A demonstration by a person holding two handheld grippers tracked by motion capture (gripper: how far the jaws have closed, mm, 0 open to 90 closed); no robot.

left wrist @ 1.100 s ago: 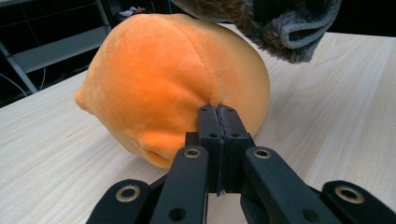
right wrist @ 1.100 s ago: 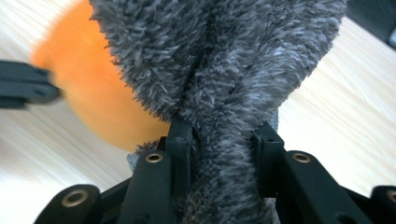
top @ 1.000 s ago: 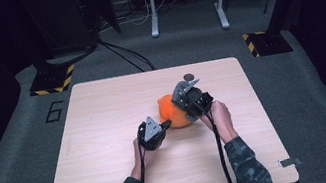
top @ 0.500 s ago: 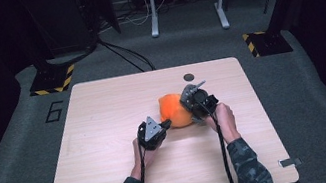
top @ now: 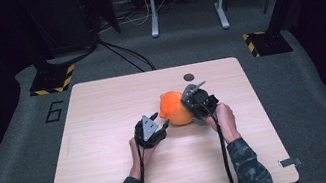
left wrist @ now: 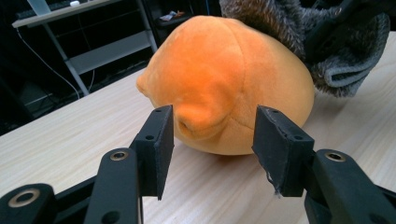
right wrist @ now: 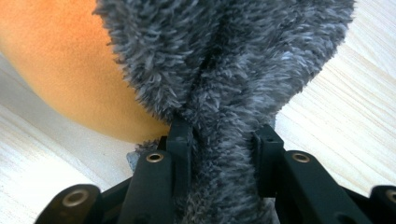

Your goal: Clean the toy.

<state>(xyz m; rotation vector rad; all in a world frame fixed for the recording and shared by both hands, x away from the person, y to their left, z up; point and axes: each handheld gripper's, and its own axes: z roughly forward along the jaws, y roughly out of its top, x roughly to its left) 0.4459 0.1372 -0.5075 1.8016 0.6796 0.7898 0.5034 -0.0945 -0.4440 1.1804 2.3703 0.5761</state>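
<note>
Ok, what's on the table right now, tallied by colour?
Orange: 1, the round orange plush toy
Grey: 1, the fuzzy grey fabric piece, pinched by the right gripper
Black: 1, the small dark round disc near the far edge of the light wooden table
Total: 3
</note>
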